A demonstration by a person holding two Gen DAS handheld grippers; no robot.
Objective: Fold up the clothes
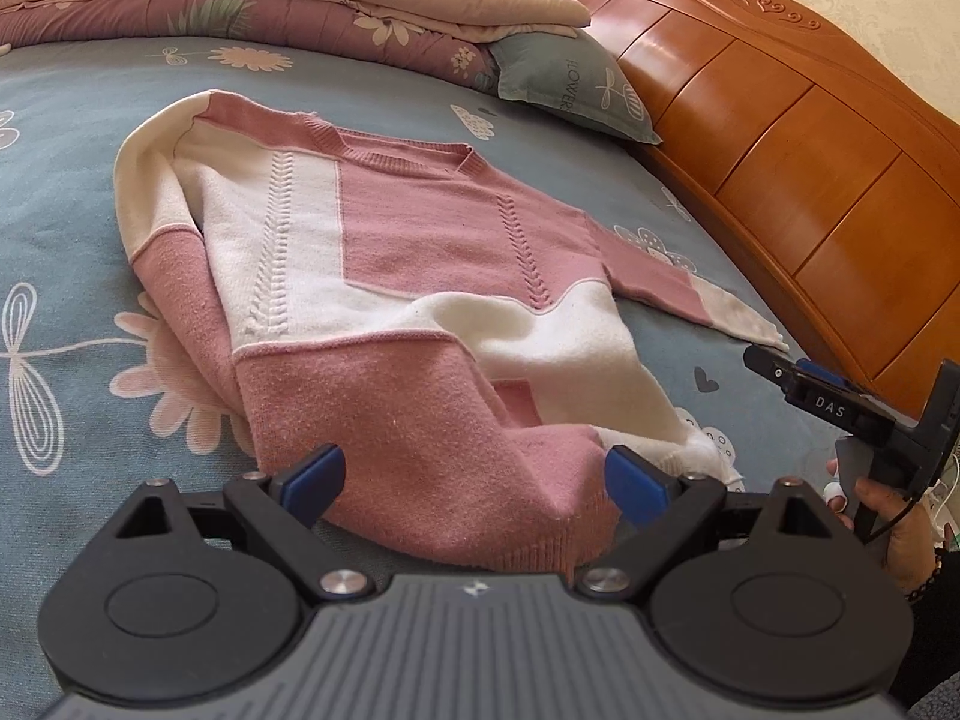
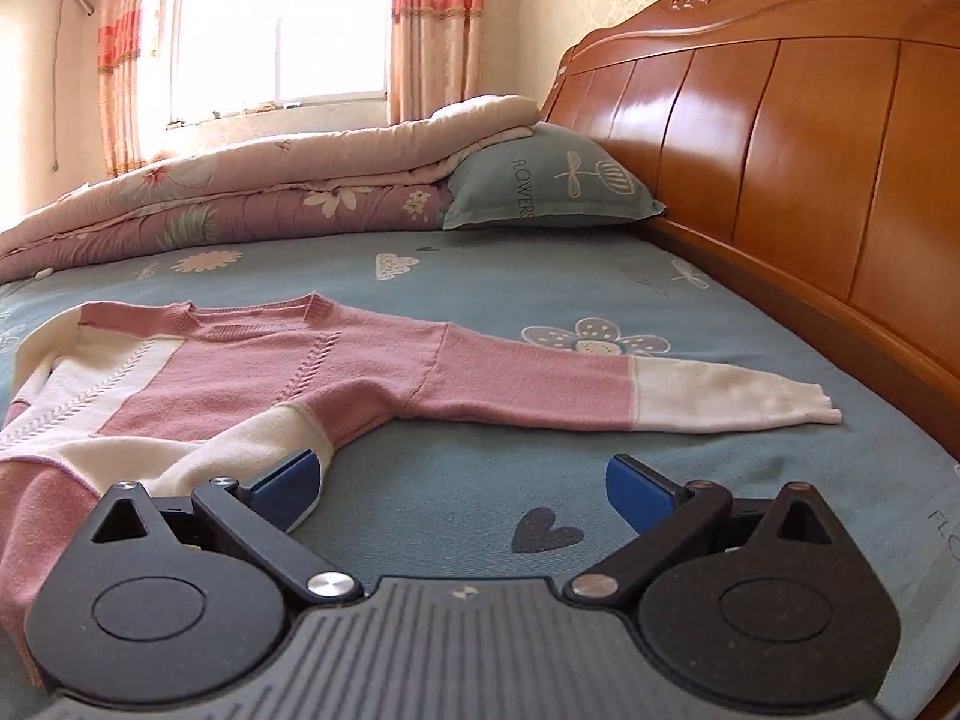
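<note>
on the blue flowered bedsheet (image 2: pixel 480 276) a pink and white sweater (image 1: pixel 384 276) lies flat, 1 sleeve (image 2: pixel 630 387) stretched toward the wooden headboard (image 2: pixel 780 138). the left gripper (image 1: pixel 474 477) gapes wide around the bunched hem, clamping nothing. the right gripper (image 2: pixel 459 483) is spread wide and empty beside the hem.

blue floral bed (image 2: pixel 480 276), sweater (image 2: pixel 252 372), pillow (image 2: pixel 552 186), folded quilt (image 2: pixel 240 192)

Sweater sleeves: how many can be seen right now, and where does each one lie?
2. One sleeve lies stretched flat on the bedsheet toward the headboard. The other sleeve is folded along the sweater's opposite side.
</note>
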